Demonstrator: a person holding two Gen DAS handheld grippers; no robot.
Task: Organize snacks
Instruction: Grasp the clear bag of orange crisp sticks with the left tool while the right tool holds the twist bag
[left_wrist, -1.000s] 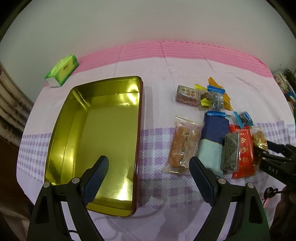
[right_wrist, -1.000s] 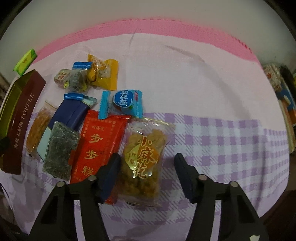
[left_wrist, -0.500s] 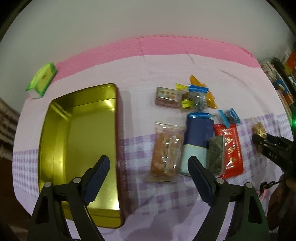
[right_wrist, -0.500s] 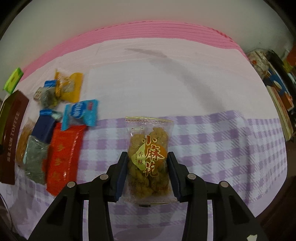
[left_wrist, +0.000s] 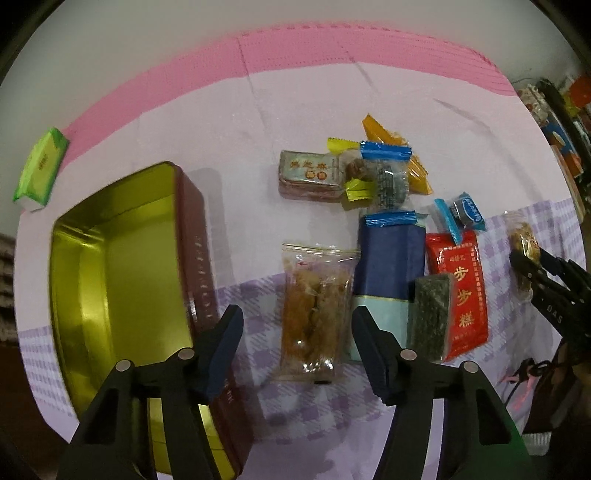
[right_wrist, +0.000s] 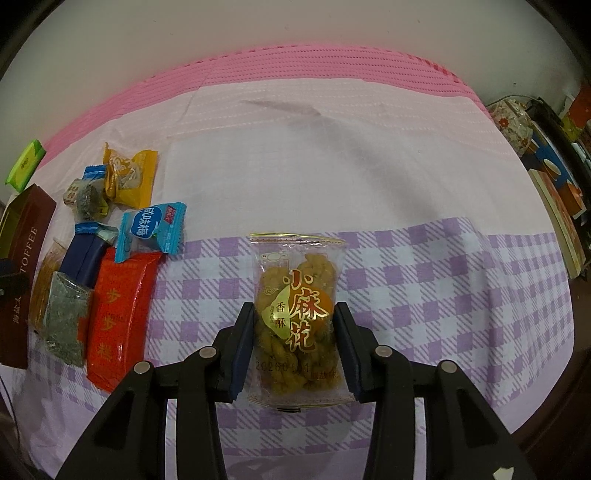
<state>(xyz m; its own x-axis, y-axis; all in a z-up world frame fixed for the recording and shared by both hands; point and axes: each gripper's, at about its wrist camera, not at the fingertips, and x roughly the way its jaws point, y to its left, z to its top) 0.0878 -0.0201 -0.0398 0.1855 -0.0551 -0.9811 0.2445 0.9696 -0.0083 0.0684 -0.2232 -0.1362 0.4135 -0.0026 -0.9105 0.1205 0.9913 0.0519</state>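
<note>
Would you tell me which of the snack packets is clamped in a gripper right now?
The clear fried-twist packet with gold lettering, pinched between the right gripper pads; every other packet lies loose on the cloth.

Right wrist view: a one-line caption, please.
Right gripper clamps a fried-twist packet above the checked cloth.

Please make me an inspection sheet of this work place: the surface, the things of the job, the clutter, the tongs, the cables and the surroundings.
Surface: table cloth, pink band at the far edge, purple check nearer.
Job's things: open gold tin, empty where visible; snack packets in a group right of it, among them a clear packet, a blue packet and a red packet.
Clutter: green tissue pack beyond the tin.
Tongs: left tongs closing around the clear packet, pads not touching it; right tongs shut on the twist-snack packet.
Cables: nothing seen.
Surroundings: pale wall; stacked items at right.
</note>
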